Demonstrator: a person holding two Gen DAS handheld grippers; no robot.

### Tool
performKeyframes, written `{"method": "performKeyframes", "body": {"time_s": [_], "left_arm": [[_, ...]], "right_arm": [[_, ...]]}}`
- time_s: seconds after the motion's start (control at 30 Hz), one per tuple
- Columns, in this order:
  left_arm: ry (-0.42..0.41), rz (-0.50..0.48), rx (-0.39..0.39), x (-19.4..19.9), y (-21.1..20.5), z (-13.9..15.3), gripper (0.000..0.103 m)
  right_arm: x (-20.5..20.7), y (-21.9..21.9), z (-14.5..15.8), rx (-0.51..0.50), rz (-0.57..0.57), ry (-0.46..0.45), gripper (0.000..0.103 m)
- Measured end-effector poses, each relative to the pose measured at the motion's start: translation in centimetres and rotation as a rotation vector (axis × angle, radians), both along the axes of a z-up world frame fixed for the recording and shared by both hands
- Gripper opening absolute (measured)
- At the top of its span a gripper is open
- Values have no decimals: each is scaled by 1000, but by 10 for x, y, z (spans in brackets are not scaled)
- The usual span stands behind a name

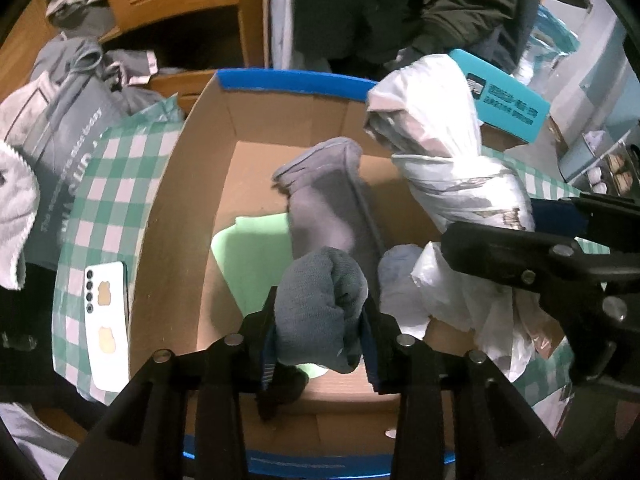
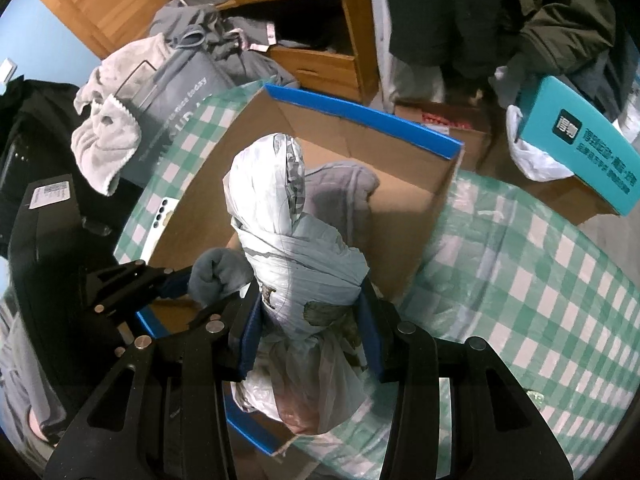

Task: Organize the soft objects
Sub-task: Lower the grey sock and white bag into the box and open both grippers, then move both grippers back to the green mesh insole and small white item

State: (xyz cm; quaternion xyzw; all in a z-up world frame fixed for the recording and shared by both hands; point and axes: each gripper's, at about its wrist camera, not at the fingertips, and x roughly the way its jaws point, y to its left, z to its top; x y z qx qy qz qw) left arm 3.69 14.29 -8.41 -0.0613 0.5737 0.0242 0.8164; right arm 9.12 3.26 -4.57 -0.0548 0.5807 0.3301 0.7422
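Left wrist view: I look steeply down along the left gripper (image 1: 320,320) from close above the cardboard box (image 1: 180,184), straight into its inside; the right gripper (image 1: 532,248) enters from the right edge.

Right wrist view: I look steeply down along the right gripper (image 2: 310,320), close over the box's (image 2: 416,216) near corner, the left gripper (image 2: 188,292) entering at left.

Shared by both: the box, the checked cloth (image 1: 116,184) (image 2: 520,280), the wooden cabinet (image 1: 172,4) (image 2: 304,12), the teal carton (image 1: 504,96) (image 2: 580,144).

Teal box (image 2: 584,152) lettering too blurred to read
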Motion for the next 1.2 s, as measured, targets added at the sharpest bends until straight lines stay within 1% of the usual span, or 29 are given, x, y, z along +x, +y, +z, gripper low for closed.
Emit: {"method": "performKeyframes", "body": {"time_s": [0.07,0.13,0.17,0.2,0.23,0.27,0.3,0.33,0.4,0.5,0.67,0.97,1.2], "left_arm": [[3,2,1,0,2,-1,40],[1,4,9,0,4,-1,49],[-3,9,16,0,5,-1,51],[-5,12,18,0,6,0,54],[-6,17,18,0,7,0,57],[-5,21,16,0,9,0,58],[-4,24,14,1,10,-1,62],[-2,28,8,2,11,-1,65],[-7,30,-3,3,12,0,66],[-8,33,5,3,12,0,66],[-13,22,-2,3,7,3,66],[-38,-31,-2,4,-16,15,68],[-36,-77,1,5,-39,15,69]], "right_arm": [[2,2,-3,0,-2,5,45],[4,3,-5,3,-5,8,45],[5,4,-5,4,-6,10,47],[5,4,-5,3,-5,12,52],[6,5,-5,1,-8,9,60],[6,5,-4,-4,-15,-4,64],[5,5,-1,-8,-20,-21,70],[5,5,0,-9,-20,-31,72],[5,5,4,-3,-14,-45,74],[5,2,7,-4,-17,-57,74],[5,-10,10,-31,-32,-85,74],[7,-43,6,-51,-76,-86,74],[5,-70,5,-59,-111,-80,74]]}}
